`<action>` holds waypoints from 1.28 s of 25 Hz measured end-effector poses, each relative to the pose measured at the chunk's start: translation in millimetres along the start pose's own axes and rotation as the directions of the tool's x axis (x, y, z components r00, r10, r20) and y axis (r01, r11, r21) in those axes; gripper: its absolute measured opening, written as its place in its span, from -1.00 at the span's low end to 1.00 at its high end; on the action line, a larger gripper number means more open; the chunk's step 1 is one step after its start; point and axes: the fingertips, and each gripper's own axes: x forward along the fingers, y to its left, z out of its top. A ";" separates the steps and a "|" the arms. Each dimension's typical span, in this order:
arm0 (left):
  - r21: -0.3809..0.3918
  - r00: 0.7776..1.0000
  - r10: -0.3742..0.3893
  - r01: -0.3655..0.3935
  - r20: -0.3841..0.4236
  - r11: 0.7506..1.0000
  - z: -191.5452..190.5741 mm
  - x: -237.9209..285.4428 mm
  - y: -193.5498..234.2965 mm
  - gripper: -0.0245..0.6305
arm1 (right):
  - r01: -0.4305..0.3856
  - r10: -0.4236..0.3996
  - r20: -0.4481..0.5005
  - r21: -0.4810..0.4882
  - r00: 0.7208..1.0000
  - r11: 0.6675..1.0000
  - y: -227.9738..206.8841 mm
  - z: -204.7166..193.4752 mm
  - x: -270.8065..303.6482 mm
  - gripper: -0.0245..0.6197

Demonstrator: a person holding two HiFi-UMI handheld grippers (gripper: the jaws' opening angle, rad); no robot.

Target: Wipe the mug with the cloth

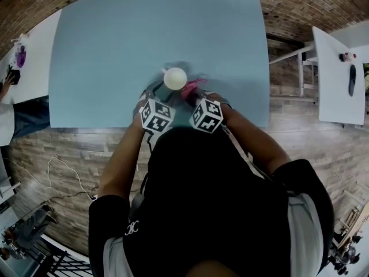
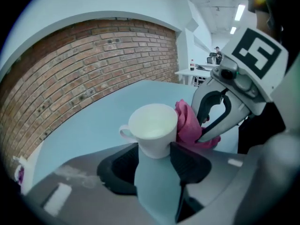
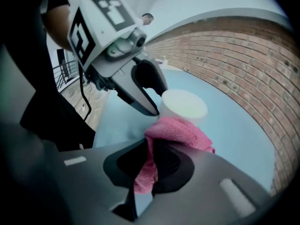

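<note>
The light blue table (image 1: 115,51) is filling the head view, and the left gripper (image 2: 154,150) is gripping the upright white mug (image 2: 152,125) by its lower body, near the table's 6 o'clock edge. The right gripper (image 3: 151,144), jaws narrow, is pinching the pink cloth (image 3: 178,130) and is holding it against the mug at 4 o'clock.

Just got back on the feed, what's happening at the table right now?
A person works two handheld grippers over the blue table. The left gripper holds the white mug upright by its lower body. The right gripper is shut on the pink cloth, which presses against the mug's side.
</note>
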 end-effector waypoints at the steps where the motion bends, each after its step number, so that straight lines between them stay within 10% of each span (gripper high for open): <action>1: -0.033 1.000 0.007 -0.007 0.021 0.999 -2.3 -3.2 2.0 -0.29 | -0.003 0.002 0.016 0.051 1.000 0.999 -3.2 -2.7 -3.9 -0.79; 6: -0.269 0.992 0.036 -0.002 0.121 0.963 -12.4 -27.5 16.9 -0.91 | -0.002 -0.037 0.119 0.313 0.992 0.950 -21.1 -15.7 -31.9 -0.79; 14: -0.462 0.962 0.022 0.111 0.272 0.880 -14.3 -68.9 15.4 -0.91 | 0.003 -0.150 0.280 0.464 0.948 0.886 -27.5 8.2 -73.4 -0.79; 32: -0.488 0.966 0.056 0.077 0.253 0.870 -11.5 -78.9 15.8 -0.90 | -0.035 -0.115 0.314 0.435 0.942 0.900 -15.8 6.0 -72.0 -0.79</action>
